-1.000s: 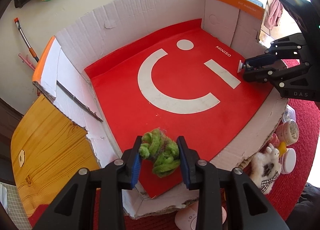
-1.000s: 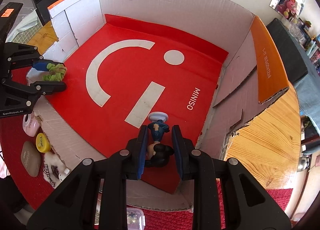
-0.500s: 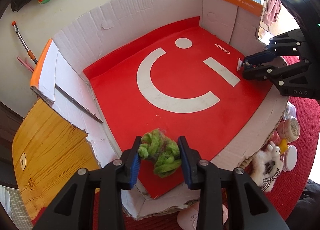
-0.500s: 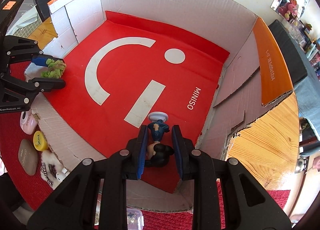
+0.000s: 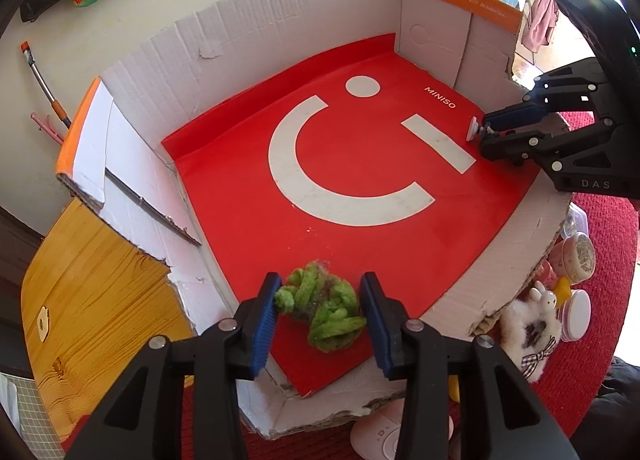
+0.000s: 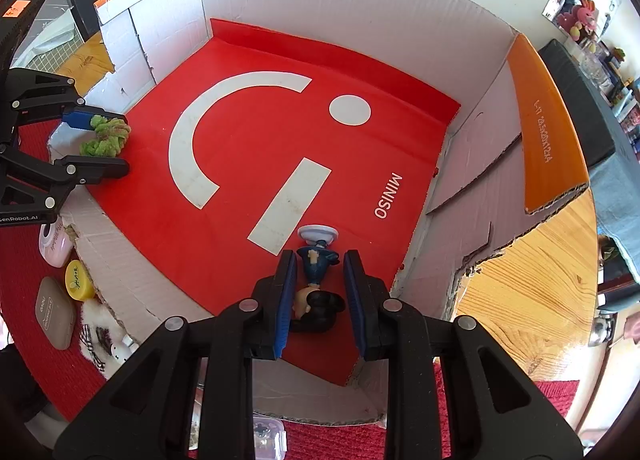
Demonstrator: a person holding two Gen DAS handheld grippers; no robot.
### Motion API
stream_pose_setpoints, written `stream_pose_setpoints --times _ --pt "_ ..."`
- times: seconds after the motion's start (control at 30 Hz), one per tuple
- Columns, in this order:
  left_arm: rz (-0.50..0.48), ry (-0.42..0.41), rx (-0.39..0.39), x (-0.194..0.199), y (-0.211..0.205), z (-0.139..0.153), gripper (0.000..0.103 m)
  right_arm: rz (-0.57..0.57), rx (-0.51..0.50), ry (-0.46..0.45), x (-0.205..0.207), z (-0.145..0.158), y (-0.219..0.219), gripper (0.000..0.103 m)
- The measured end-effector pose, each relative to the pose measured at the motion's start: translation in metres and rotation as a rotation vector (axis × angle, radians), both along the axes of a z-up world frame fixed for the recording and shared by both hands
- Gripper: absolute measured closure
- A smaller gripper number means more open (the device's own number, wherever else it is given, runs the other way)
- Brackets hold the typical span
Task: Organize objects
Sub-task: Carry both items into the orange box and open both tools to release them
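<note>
A white cardboard box (image 5: 280, 23) has a red MINISO floor with a white smile mark. My left gripper (image 5: 322, 292) has its jaws spread around a fuzzy green ball (image 5: 324, 310) that lies on the red floor near the box's front edge; it also shows in the right wrist view (image 6: 105, 135). My right gripper (image 6: 320, 276) has its jaws slightly spread around a small mouse figurine (image 6: 316, 280) with a white round base, lying on the floor by the right wall. The right gripper shows in the left wrist view (image 5: 496, 135).
Outside the box on a red rug lie a white plush (image 5: 528, 324), round tins (image 5: 576, 256), a pink device (image 5: 384, 436), a yellow tin (image 6: 78, 280) and a grey case (image 6: 54, 312). A wooden tabletop (image 5: 92, 300) is at the left. A torn flap (image 6: 548, 127) leans outward.
Both grippers have opened: the left jaws have spread off the green ball and the right jaws have spread off the figurine. Both objects now rest on the red floor.
</note>
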State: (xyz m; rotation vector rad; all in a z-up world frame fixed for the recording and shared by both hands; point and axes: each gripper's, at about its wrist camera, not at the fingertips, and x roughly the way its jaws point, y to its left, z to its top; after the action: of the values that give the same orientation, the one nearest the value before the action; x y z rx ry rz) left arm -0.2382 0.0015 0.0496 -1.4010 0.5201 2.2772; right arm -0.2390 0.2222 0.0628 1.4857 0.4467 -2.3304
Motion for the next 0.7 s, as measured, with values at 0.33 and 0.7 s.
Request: stream_pose_setpoints --times 0.33,0.7 --pt "-0.001 0.001 0.001 0.0012 0.0025 0.0003 0.056 0.000 0.003 -0.002 0.0012 0.0021 0.0017 0.079" --pt "0.000 0.005 0.019 0.0028 0.0038 0.0013 0.051 -0.004 0.000 -0.005 0.0013 0.0035 0.0032 0.079"
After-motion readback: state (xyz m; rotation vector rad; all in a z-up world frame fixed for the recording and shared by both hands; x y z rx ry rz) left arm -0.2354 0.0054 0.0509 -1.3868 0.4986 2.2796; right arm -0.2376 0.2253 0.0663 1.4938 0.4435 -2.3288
